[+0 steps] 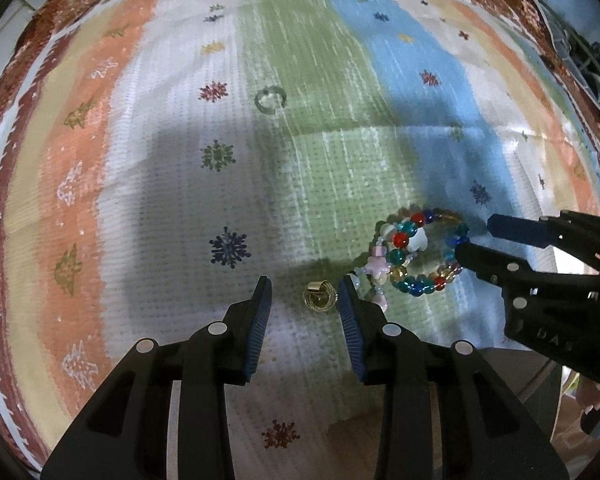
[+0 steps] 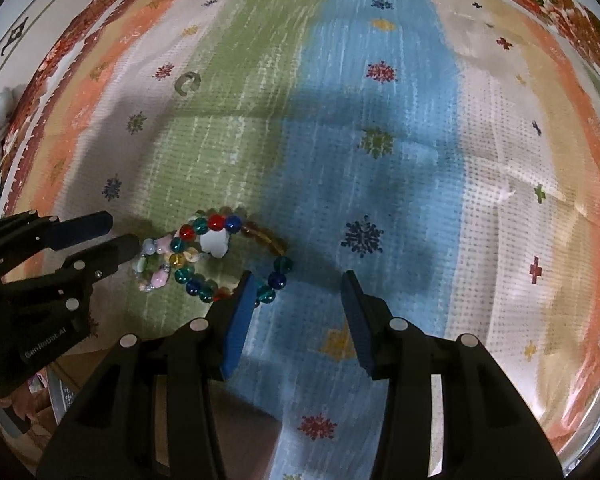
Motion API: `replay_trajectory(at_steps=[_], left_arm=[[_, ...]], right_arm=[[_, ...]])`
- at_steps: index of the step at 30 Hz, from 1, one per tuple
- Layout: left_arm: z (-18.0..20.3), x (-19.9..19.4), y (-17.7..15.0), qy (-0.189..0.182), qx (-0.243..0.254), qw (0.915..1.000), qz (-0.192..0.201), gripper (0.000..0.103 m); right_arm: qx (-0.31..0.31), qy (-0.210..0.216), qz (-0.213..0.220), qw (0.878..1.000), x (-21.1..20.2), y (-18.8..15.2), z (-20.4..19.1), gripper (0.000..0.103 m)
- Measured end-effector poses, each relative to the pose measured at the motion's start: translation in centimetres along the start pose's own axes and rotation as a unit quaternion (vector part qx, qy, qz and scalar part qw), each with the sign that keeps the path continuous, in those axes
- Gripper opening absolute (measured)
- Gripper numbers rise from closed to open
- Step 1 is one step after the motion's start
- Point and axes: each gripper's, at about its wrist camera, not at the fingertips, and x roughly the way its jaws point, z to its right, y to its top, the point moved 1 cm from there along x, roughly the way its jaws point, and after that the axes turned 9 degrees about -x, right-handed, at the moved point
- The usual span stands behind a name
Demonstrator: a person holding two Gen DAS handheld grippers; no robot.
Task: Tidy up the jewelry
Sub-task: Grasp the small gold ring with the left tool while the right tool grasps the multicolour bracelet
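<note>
Left wrist view: left gripper (image 1: pixel 305 294) spread wide around a gold ring (image 1: pixel 319 299) on the striped cloth (image 1: pixel 148 184), beaded bracelets (image 1: pixel 416 254) just right, right wrist view: right gripper (image 2: pixel 298 286) parted and empty, bracelets beside its left finger, green ring (image 2: pixel 187 83) well beyond.

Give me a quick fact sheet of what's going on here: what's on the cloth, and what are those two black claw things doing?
surface: striped patterned cloth with small snowflake motifs
jewelry: colourful beaded bracelet; pastel beaded bracelet touching it; small gold ring; greenish open ring farther away
left gripper: jaws open, the gold ring lying between them, not gripped
right gripper: jaws open, one fingertip at the colourful bracelet's edge, holding nothing
tidying so far: nothing lifted; the pieces lie loose on the cloth
</note>
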Motion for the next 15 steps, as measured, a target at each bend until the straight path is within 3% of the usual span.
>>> replay_trajectory(at_steps=[11,14,15], left_arm=[[1.1,1.2,0.5,0.010,0.011,0.9999,-0.008,0.034],[1.4,1.4,0.7,0.023,0.018,0.9996,-0.005,0.026],[1.3,1.5,0.7,0.028,0.019,0.9994,-0.003,0.021]], right_arm=[[-0.001,0.003,-0.005,1.000,1.2,1.1,-0.4,0.045],[0.000,-0.005,-0.002,1.000,1.2,1.2,-0.2,0.035],[0.001,-0.006,0.000,1.000,1.2,1.2,-0.1,0.026]])
